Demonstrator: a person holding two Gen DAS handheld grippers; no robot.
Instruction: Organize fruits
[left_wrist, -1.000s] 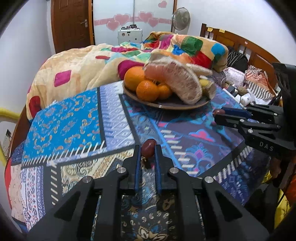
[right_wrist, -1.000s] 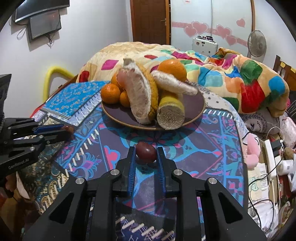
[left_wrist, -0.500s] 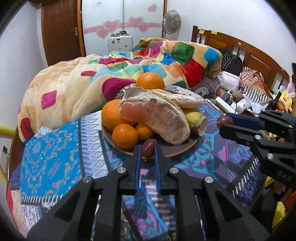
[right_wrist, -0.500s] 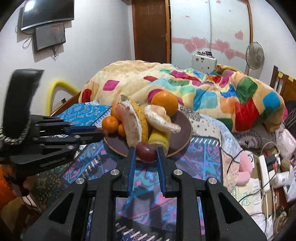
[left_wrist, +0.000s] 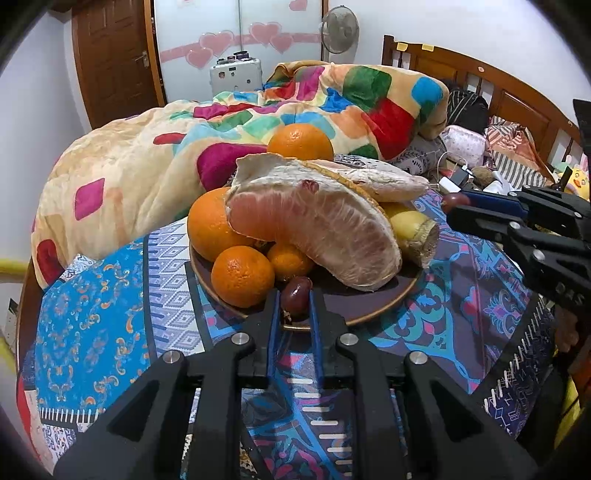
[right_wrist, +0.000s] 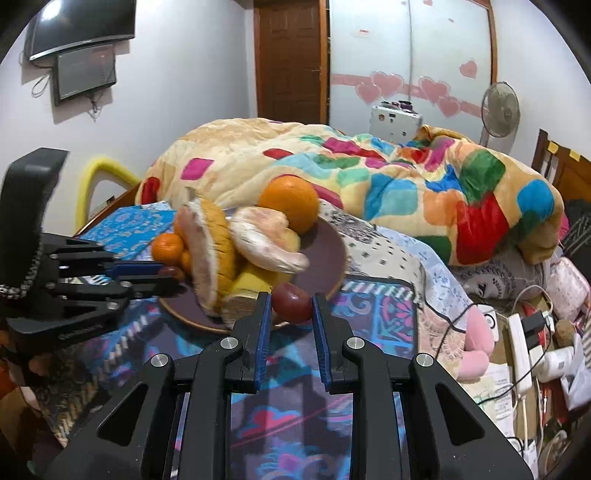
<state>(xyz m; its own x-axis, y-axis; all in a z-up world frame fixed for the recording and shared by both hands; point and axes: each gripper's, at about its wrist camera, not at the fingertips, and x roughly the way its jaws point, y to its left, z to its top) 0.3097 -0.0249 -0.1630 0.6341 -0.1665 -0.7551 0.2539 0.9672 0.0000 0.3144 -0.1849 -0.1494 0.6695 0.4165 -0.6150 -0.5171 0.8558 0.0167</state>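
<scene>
A dark brown plate (left_wrist: 369, 308) on the patterned cloth holds several oranges (left_wrist: 242, 275), a peeled pomelo wedge (left_wrist: 317, 229) and a yellow fruit piece (left_wrist: 413, 230). My left gripper (left_wrist: 293, 299) is shut on a dark red grape (left_wrist: 295, 293) just over the plate's near rim. My right gripper (right_wrist: 291, 301) is shut on a second dark red grape (right_wrist: 291, 302) at the plate's (right_wrist: 325, 251) near edge. Each gripper shows in the other's view: the right gripper (left_wrist: 458, 208), the left gripper (right_wrist: 173, 277).
A colourful quilt (left_wrist: 221, 140) is heaped behind the plate. A wooden headboard (left_wrist: 480, 81), cables and small items (right_wrist: 528, 332) lie to the right. A door (left_wrist: 110, 59) and a fan (left_wrist: 338, 27) stand at the back wall.
Both grippers have moved forward toward the plate, each still holding its grape. The plate and fruit now loom larger and the grapes are at the plate's rim.
</scene>
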